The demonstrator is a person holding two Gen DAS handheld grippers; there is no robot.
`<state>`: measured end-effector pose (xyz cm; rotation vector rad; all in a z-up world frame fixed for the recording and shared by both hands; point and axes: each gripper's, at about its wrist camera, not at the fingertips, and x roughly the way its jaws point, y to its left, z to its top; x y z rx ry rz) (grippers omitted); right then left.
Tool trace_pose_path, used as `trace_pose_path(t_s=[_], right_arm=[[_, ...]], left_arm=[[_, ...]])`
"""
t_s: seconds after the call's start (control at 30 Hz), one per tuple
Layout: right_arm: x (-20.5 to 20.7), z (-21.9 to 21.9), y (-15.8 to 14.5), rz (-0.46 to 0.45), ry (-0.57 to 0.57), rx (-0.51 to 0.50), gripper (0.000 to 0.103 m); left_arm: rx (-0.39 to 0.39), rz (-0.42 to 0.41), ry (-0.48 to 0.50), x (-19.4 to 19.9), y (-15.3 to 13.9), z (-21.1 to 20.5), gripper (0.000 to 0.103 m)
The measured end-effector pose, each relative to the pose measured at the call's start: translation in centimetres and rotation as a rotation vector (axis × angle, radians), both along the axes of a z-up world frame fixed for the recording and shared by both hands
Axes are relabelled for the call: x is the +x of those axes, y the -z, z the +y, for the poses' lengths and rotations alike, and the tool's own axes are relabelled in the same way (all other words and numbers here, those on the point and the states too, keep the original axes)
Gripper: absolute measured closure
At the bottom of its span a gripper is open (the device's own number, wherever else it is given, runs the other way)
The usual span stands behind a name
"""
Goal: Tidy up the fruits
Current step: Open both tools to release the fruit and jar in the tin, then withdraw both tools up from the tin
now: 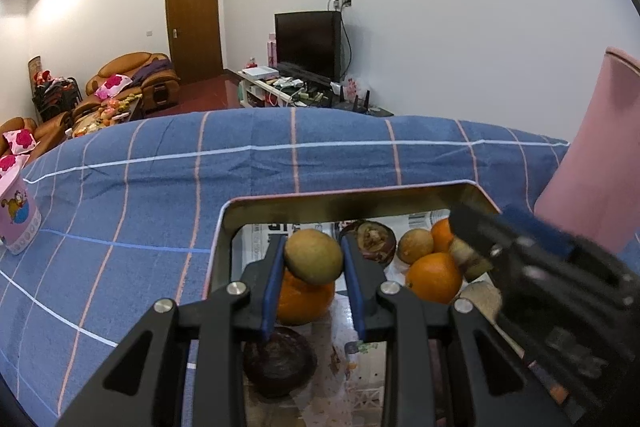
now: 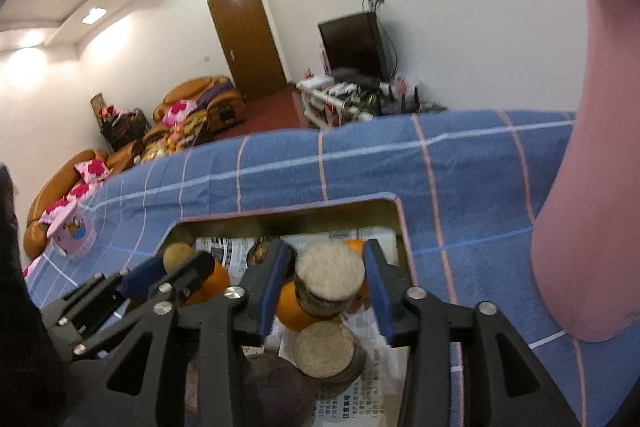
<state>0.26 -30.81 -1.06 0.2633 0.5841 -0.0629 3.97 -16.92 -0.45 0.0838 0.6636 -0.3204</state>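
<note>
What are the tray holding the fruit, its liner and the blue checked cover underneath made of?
Tray: looks like thin metal, a glossy brass-toned inner wall that reflects, with a rolled pink rim. Liner: printed paper, apparently newspaper, matte and creased, with text columns. Cover: woven fabric, likely cotton, matte, with wrinkles and a stitched-looking check of pink and white lines.

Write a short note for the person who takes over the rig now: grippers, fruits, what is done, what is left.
Left hand-held gripper: shut on a greenish-brown fruit, lifted over the tin tray.
Right hand-held gripper: fingers around a cut fruit piece; contact unclear.
Inside the tray, on newspaper: oranges, dark mangosteens, another cut piece.
Pink container stands at the right on the blue checked cloth.
Done: two pieces taken up. Left: all other fruits.
</note>
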Motion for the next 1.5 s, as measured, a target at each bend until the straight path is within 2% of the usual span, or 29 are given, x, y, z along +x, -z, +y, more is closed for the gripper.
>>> trace_pose_path(t_s=[0.03,0.07,0.17,0.23,0.27,0.3,0.33,0.37,0.5,0.6,0.77,0.9,1.03,1.2,1.5], right_arm=[[-0.3,-0.1,-0.3,-0.025,0.005,0.008,0.028],[-0.8,-0.2,-0.6,-0.055,0.016,0.013,0.024],[-1.8,-0.3,-1.4,-0.12,0.047,-0.005,0.023],[-2.1,-0.2,-1.6,-0.136,0.068,-0.021,0.023],[-2.1,-0.2,-1.6,-0.138,0.073,-0.023,0.023],[-2.1,-0.1,-1.6,-0.137,0.076,-0.025,0.023],[-2.1,-0.1,-1.6,-0.137,0.079,-0.029,0.023],[-2.1,0.0,-1.6,-0.137,0.084,-0.037,0.023],[-3.0,0.3,-2.0,-0.175,0.136,-0.101,0.023],[-3.6,0.7,-2.5,-0.202,0.188,-0.152,0.023],[-3.9,0.5,-2.8,-0.204,0.244,-0.185,0.023],[-4.0,0.7,-2.9,-0.212,0.236,-0.204,0.023],[-5.0,1.8,-3.1,-0.252,0.237,-0.271,0.023],[-5.9,2.3,-3.1,-0.283,0.244,-0.296,0.022],[-7.1,2.6,-3.4,-0.332,0.27,-0.288,0.022]], left_arm=[[0.007,0.001,0.005,0.0,0.0,-0.2,0.073],[0.011,0.0,0.008,0.0,0.0,-0.3,0.073],[0.023,0.005,-0.009,0.2,0.0,-0.3,0.071],[0.018,0.014,-0.011,0.3,0.1,-0.2,0.065],[0.019,0.015,-0.013,0.3,0.1,-0.2,0.055],[0.027,0.015,-0.021,0.3,0.1,-0.3,0.04],[0.038,0.012,-0.039,0.3,0.1,-0.3,0.032],[0.04,0.01,-0.046,0.3,0.1,-0.2,0.018],[0.032,-0.007,-0.022,-0.1,-0.1,-0.4,0.0],[0.056,-0.039,-0.037,-0.6,-0.4,-0.6,0.0],[0.022,-0.063,-0.081,-0.9,-0.8,0.4,0.0],[0.021,-0.147,-0.112,-1.8,-1.4,1.0,0.0],[0.052,-0.249,-0.125,-3.1,-2.0,1.1,0.0],[0.024,-0.287,-0.13,-3.6,-2.4,1.8,0.0],[-0.01,-0.3,-0.143,-4.4,-2.5,3.3,0.0]])
